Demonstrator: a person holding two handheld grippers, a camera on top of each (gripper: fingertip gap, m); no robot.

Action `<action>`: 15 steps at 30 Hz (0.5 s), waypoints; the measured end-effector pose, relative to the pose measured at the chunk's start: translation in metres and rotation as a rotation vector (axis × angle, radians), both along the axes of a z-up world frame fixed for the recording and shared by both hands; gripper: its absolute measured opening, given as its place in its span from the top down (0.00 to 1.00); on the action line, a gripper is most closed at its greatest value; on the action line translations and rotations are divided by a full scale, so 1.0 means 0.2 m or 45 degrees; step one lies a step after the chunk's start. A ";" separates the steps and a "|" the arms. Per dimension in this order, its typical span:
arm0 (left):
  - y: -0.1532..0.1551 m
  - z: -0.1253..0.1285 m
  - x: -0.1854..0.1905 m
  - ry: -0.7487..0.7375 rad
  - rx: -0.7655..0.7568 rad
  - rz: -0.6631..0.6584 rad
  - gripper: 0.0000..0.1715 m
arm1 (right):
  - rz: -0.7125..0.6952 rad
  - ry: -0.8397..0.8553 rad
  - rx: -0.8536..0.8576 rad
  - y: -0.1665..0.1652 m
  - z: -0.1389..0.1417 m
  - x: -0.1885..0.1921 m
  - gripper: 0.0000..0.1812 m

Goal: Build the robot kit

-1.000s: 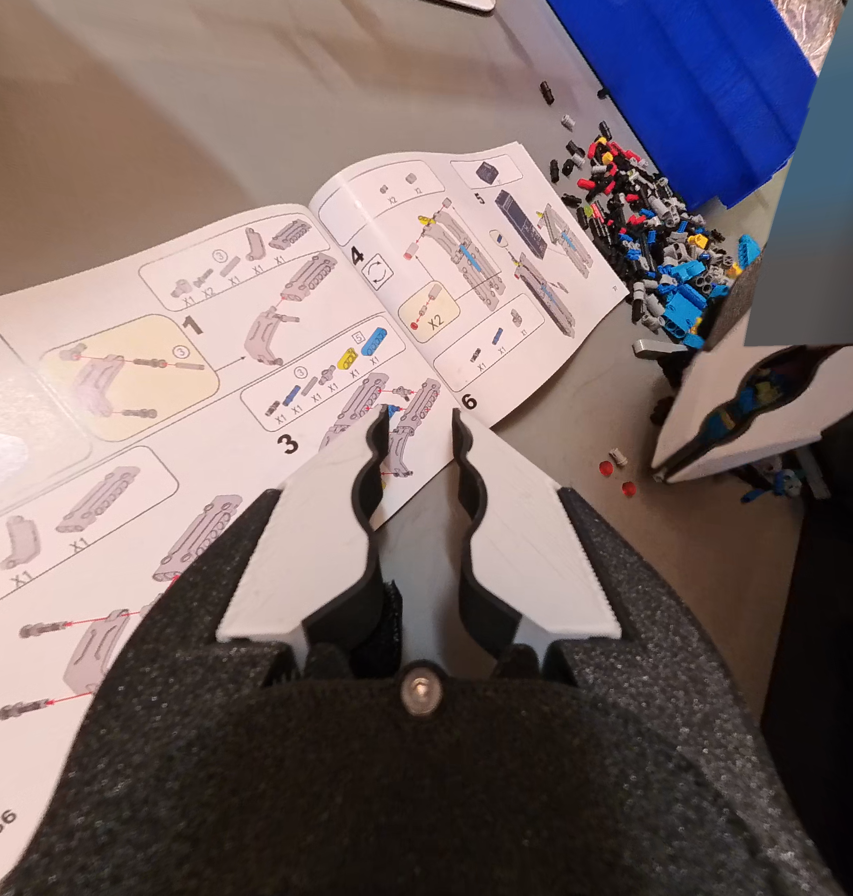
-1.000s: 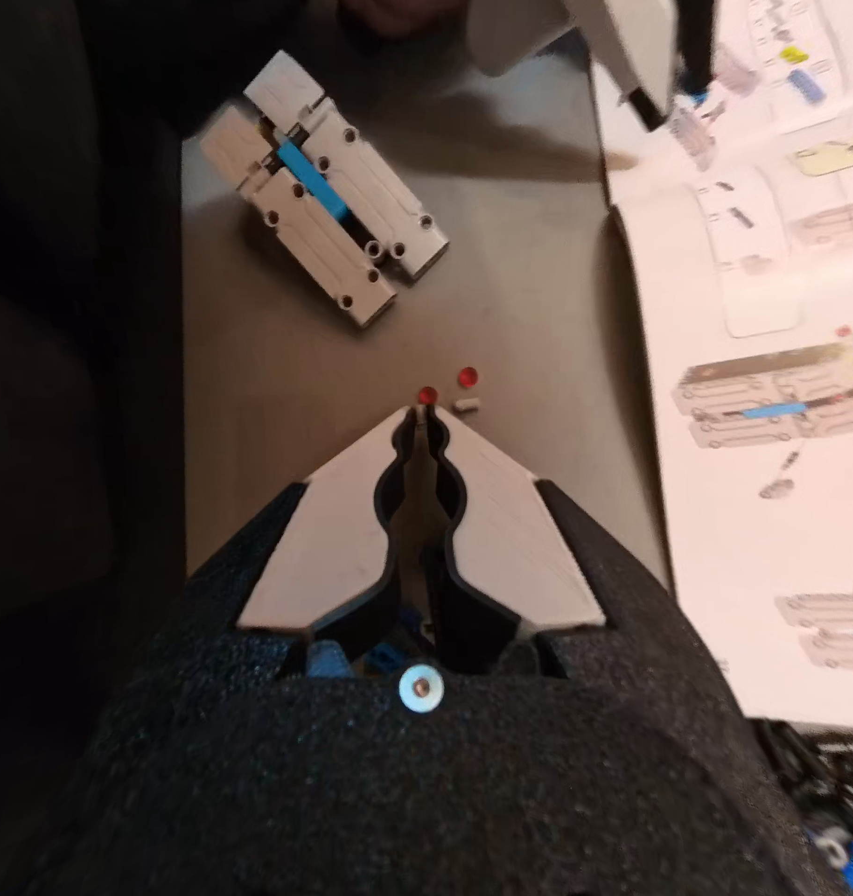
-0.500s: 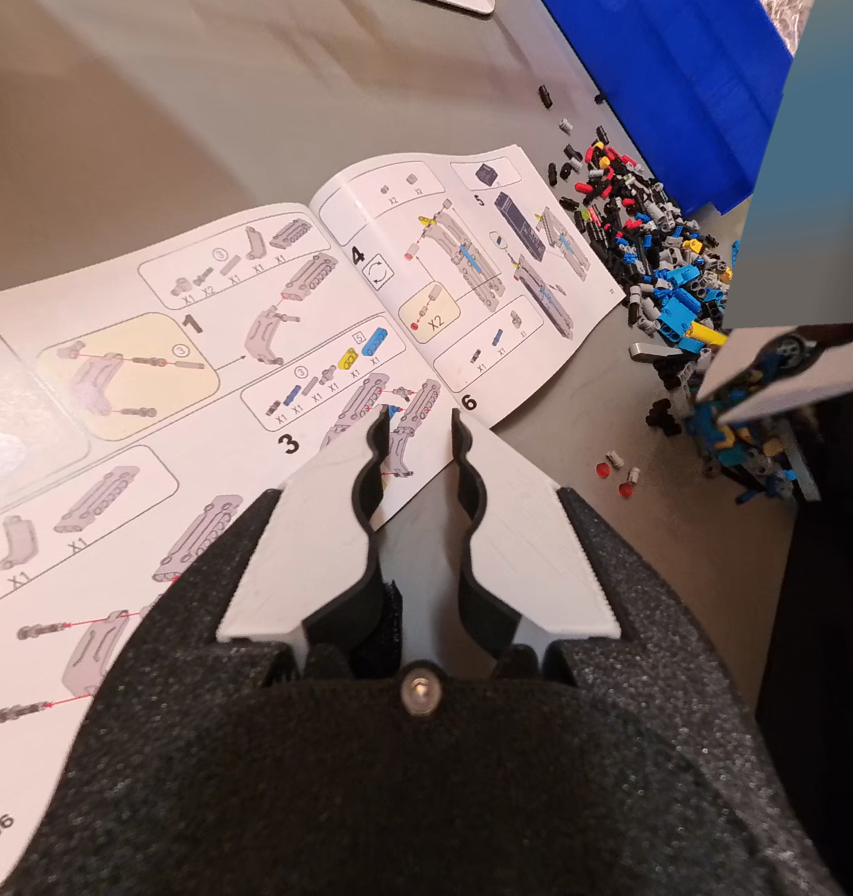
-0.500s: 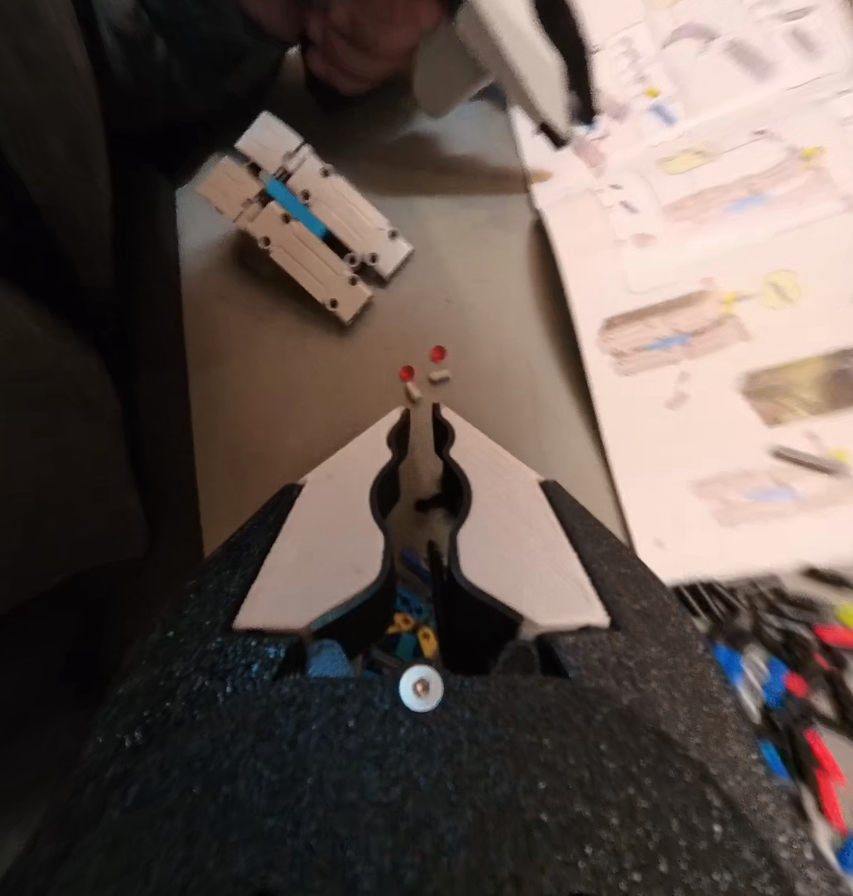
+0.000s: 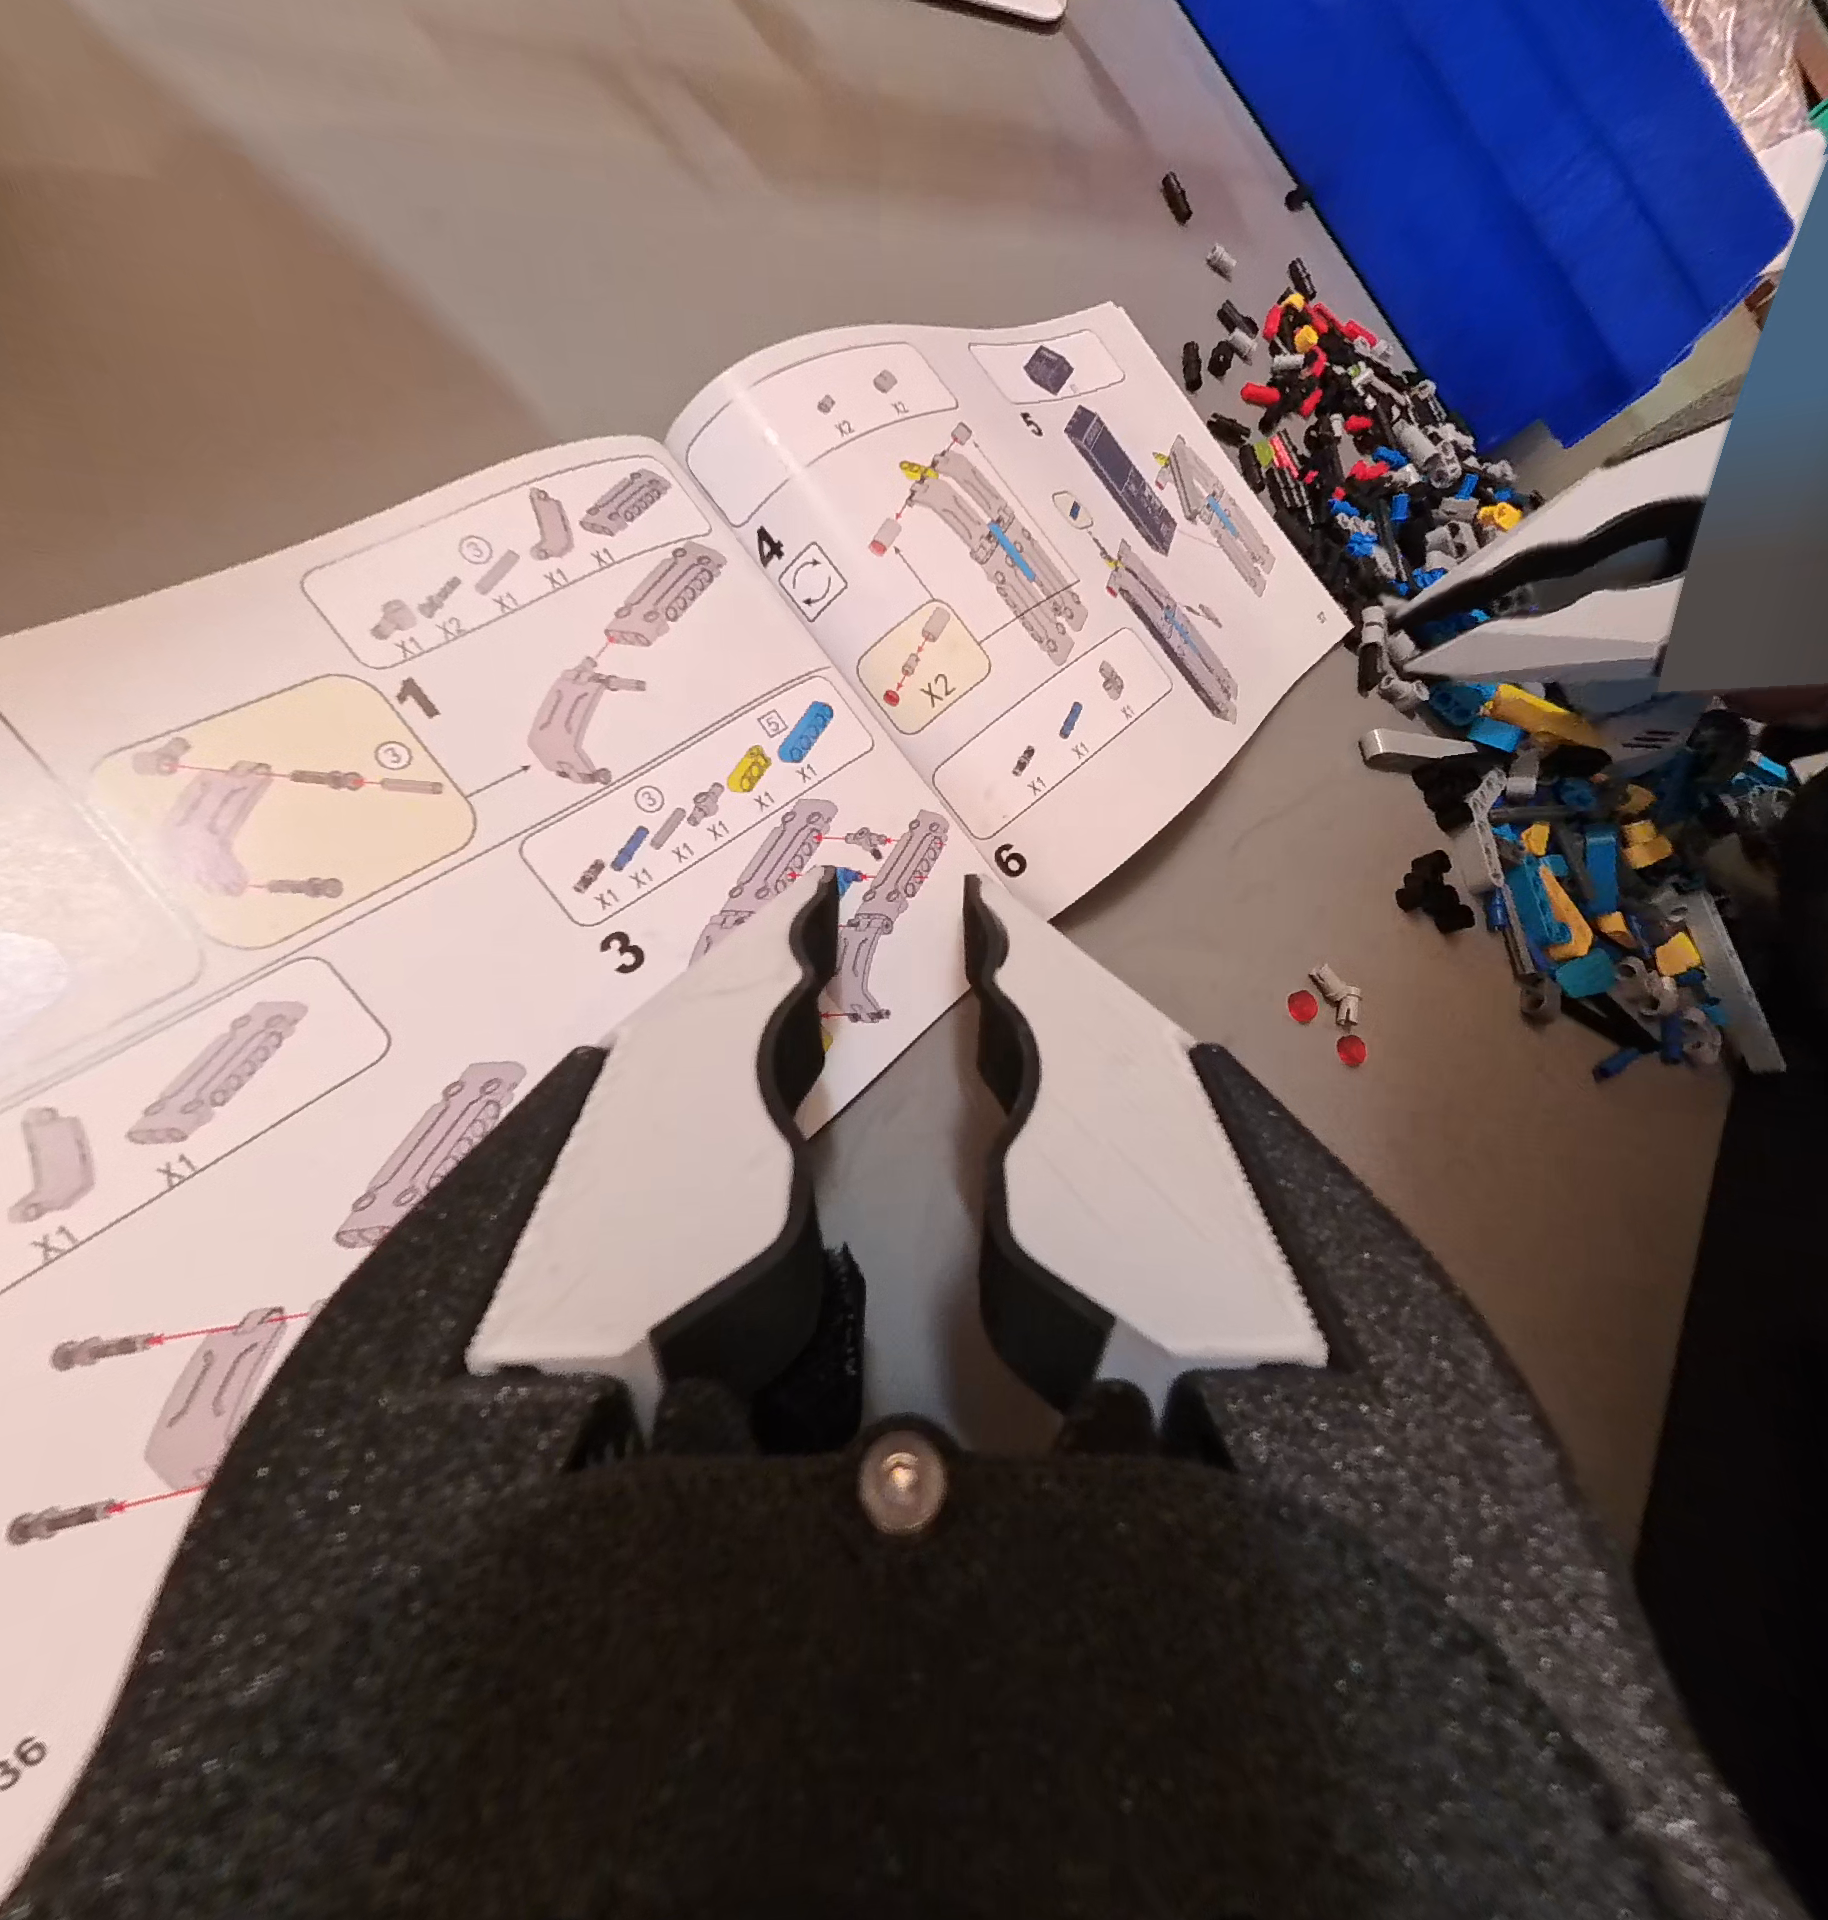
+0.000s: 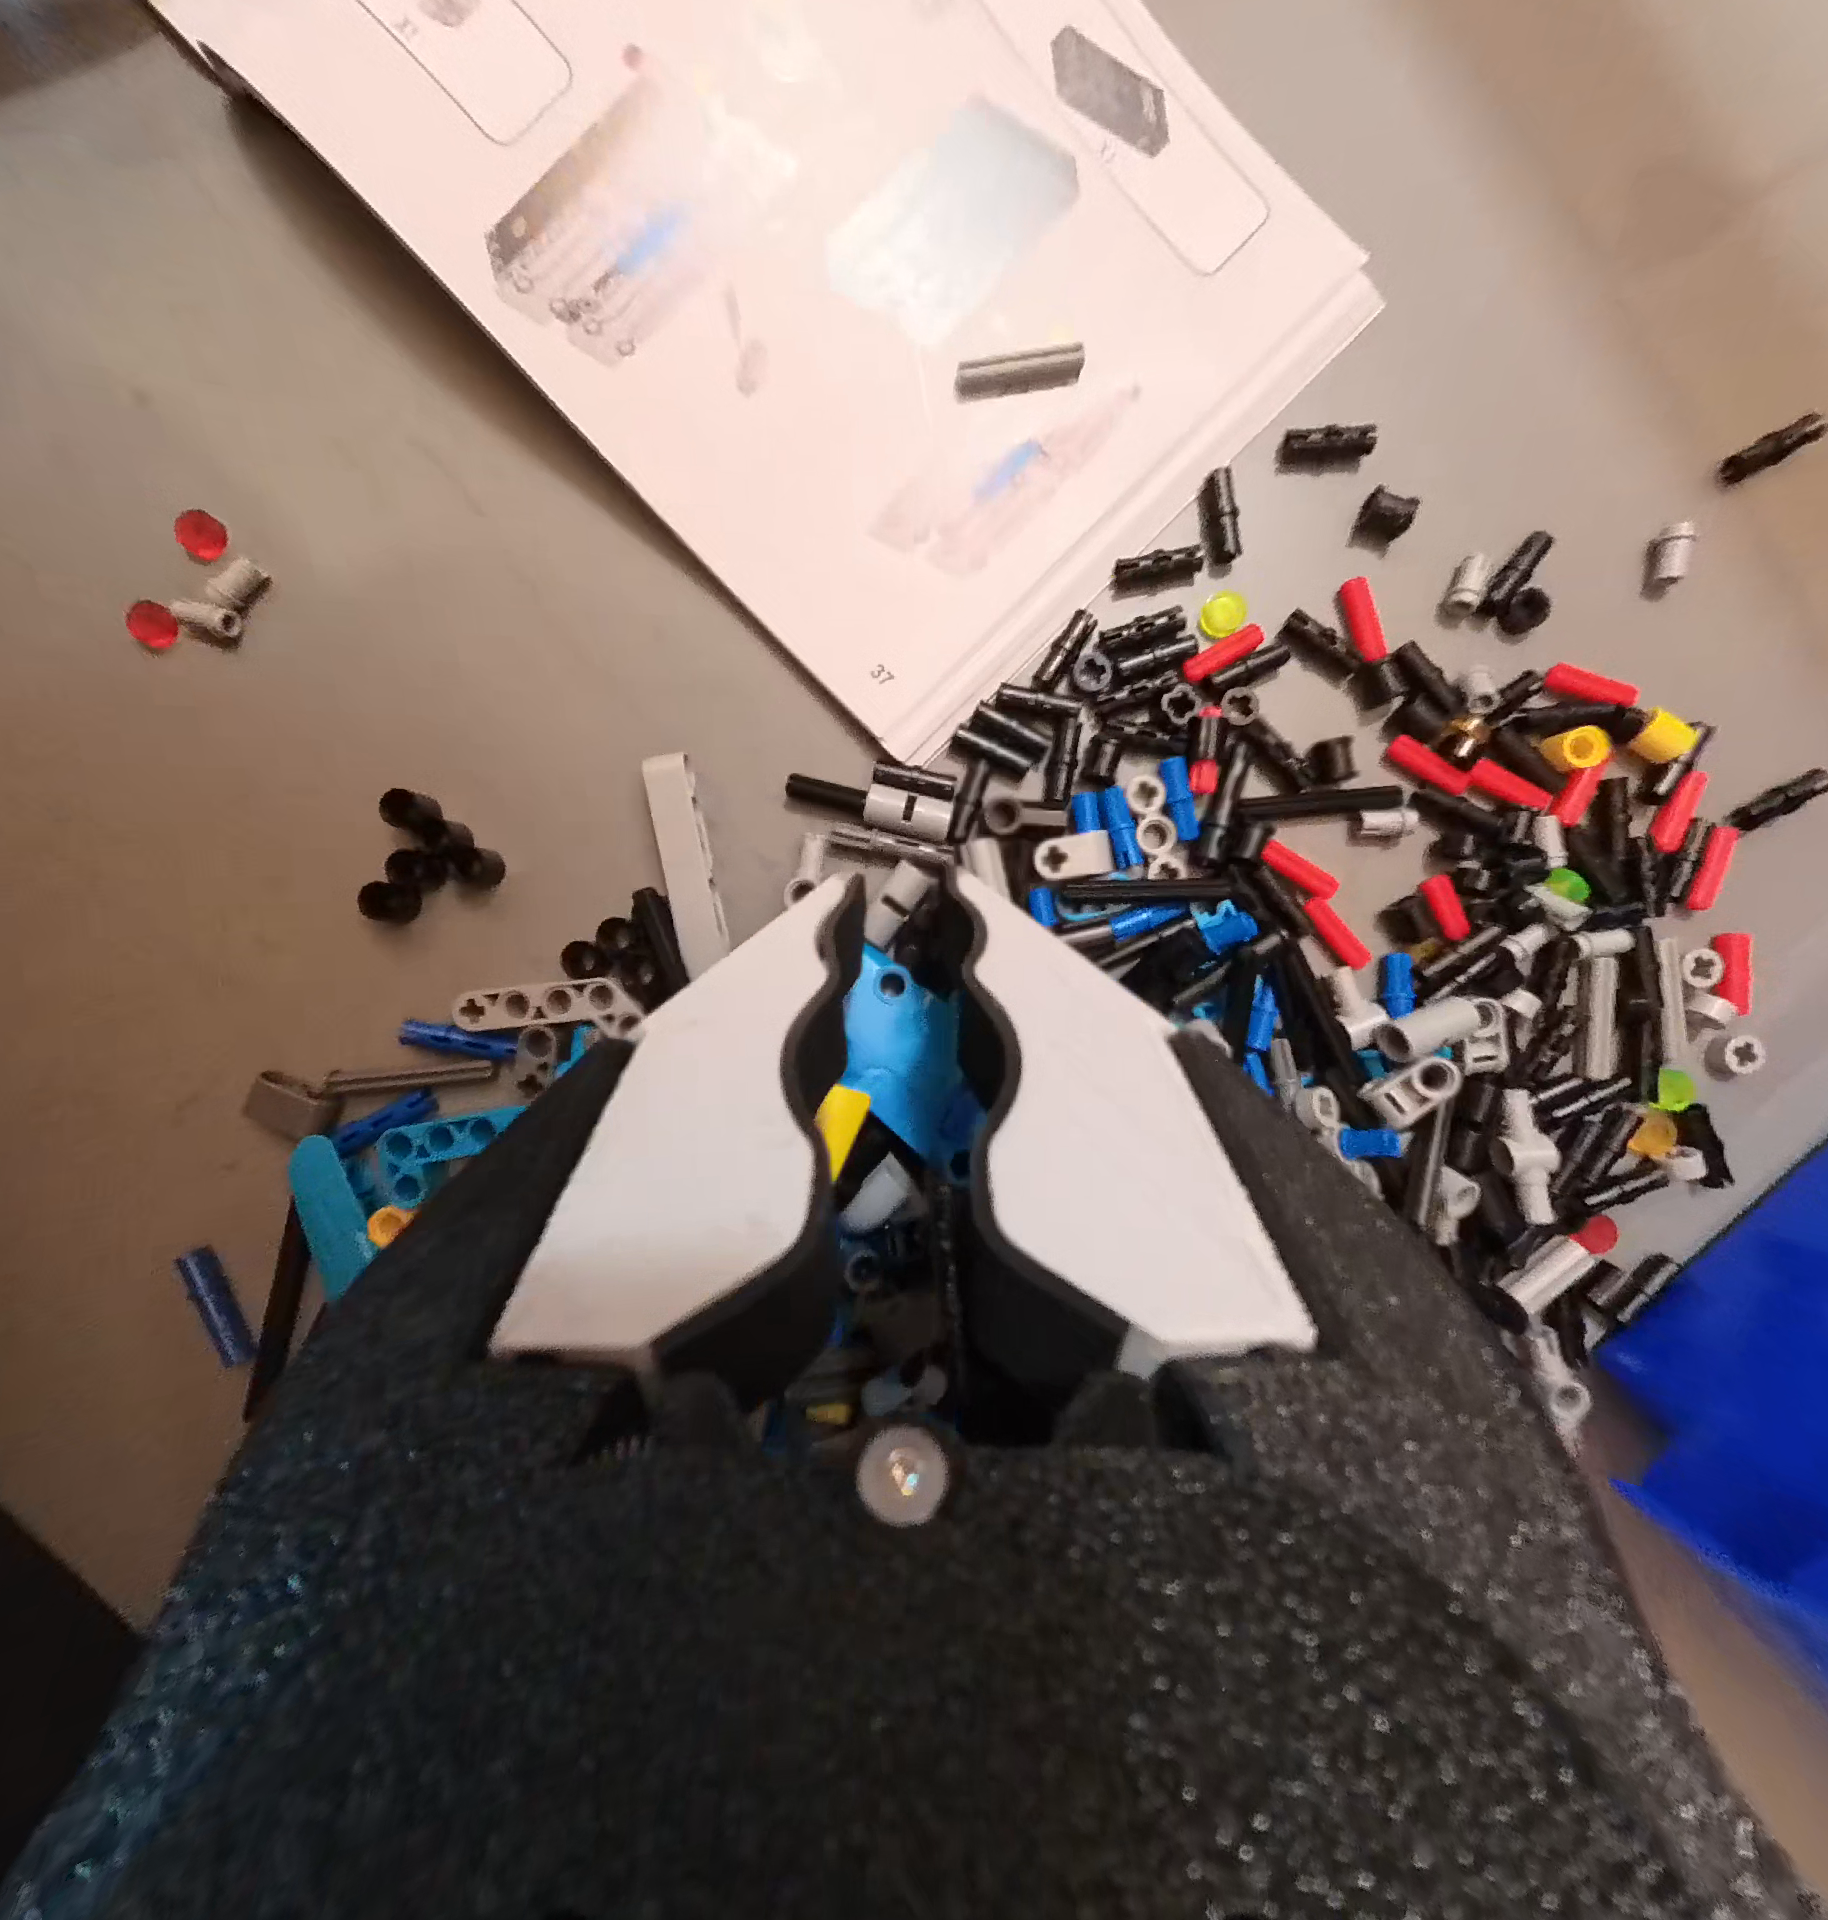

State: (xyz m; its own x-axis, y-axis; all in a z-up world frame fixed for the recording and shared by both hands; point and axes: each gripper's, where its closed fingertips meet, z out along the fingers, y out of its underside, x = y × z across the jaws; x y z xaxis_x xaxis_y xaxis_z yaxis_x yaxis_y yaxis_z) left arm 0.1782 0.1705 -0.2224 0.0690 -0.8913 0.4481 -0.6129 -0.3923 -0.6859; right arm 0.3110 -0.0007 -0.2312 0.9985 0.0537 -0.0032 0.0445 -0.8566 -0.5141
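Left gripper (image 5: 897, 891): jaws spread, empty, over the near edge of the open instruction booklet (image 5: 598, 665). Right gripper (image 6: 902, 894): tips narrowly apart, a grey pin (image 6: 902, 896) between them, grip uncertain, over the loose brick pile (image 6: 1409, 894). Beyond: 2 red studs (image 6: 174, 578), blue bin (image 5: 1492, 197).

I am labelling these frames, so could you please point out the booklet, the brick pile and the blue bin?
booklet (image 5: 536, 665): left wrist view, on the open left page.
brick pile (image 6: 1429, 862): right wrist view, amid the black and red pins.
blue bin (image 5: 1492, 197): left wrist view, on its side wall.
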 end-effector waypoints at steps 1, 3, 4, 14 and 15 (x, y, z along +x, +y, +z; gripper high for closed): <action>0.00 0.00 0.00 -0.001 -0.002 0.000 0.87 | 0.004 0.008 -0.020 0.00 -0.01 0.00 0.93; 0.00 0.00 0.00 0.000 0.005 0.000 0.86 | 0.003 0.002 -0.031 -0.02 -0.01 0.00 0.94; 0.00 0.00 0.00 0.001 0.010 -0.001 0.86 | 0.000 0.000 -0.030 -0.02 -0.01 0.00 0.94; 0.00 0.00 0.00 -0.001 -0.006 0.000 0.87 | 0.490 0.398 0.161 0.12 0.18 -0.57 0.96; 0.00 0.00 0.00 -0.001 -0.008 -0.001 0.87 | 0.585 0.386 0.139 0.12 0.15 -0.65 0.96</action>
State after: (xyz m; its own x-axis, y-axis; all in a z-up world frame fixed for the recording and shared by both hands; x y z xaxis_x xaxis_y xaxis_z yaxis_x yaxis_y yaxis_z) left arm 0.1783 0.1702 -0.2222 0.0680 -0.8884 0.4540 -0.6123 -0.3964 -0.6840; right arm 0.1804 0.0237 -0.2019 0.8275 0.4993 -0.2567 0.2368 -0.7250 -0.6468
